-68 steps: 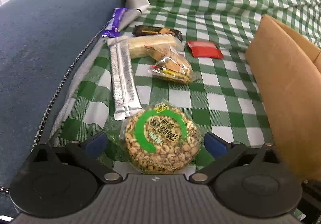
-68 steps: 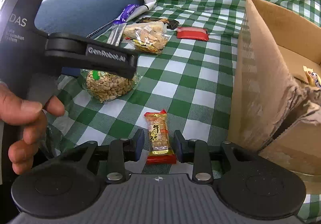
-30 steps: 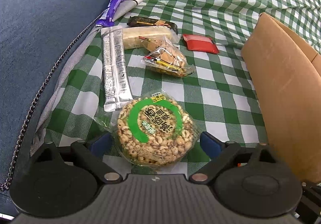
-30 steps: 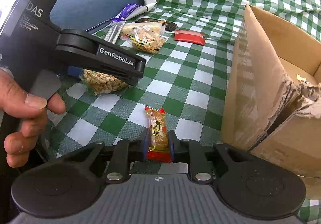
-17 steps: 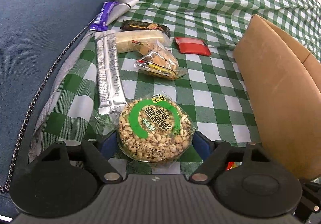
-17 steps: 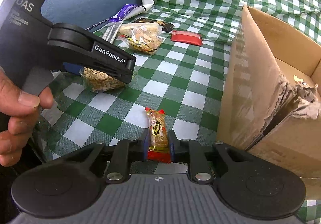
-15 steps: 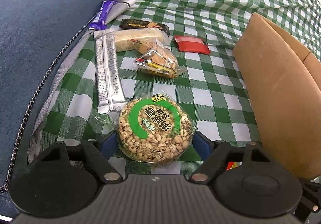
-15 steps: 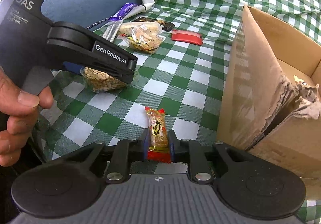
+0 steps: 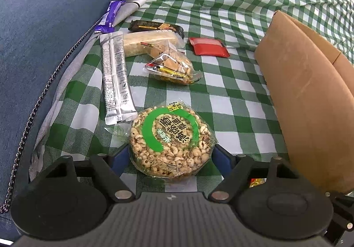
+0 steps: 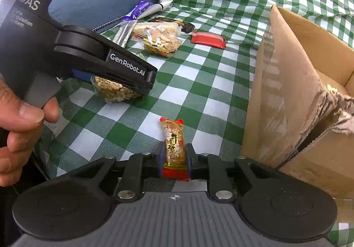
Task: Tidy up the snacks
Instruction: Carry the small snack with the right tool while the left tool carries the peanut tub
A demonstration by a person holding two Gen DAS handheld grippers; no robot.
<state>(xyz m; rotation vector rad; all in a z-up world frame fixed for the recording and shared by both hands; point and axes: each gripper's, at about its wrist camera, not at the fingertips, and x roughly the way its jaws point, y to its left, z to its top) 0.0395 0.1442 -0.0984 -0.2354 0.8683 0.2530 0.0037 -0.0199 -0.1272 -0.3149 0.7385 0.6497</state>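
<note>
My left gripper (image 9: 170,158) is shut on a round puffed-grain cake (image 9: 170,136) in a clear wrapper with a green ring, held just above the green checked cloth (image 9: 232,83). The cake also shows in the right wrist view (image 10: 115,91) under the left gripper's black body (image 10: 106,63). My right gripper (image 10: 174,163) is shut on a small red and gold nougat candy (image 10: 174,145), its far end over the cloth. An open cardboard box (image 10: 309,83) stands at the right, and also shows in the left wrist view (image 9: 309,96).
Beyond the cake lie a silver stick pack (image 9: 115,76), a clear bag of small snacks (image 9: 172,67), a pale bar (image 9: 146,43), a dark bar (image 9: 154,25), a red packet (image 9: 209,46) and a purple wrapper (image 9: 108,18). A blue cushion (image 9: 44,36) rises at the left.
My left gripper closed on the round cake and lifted it slightly. My right gripper closed on the nougat candy and has held still since.
</note>
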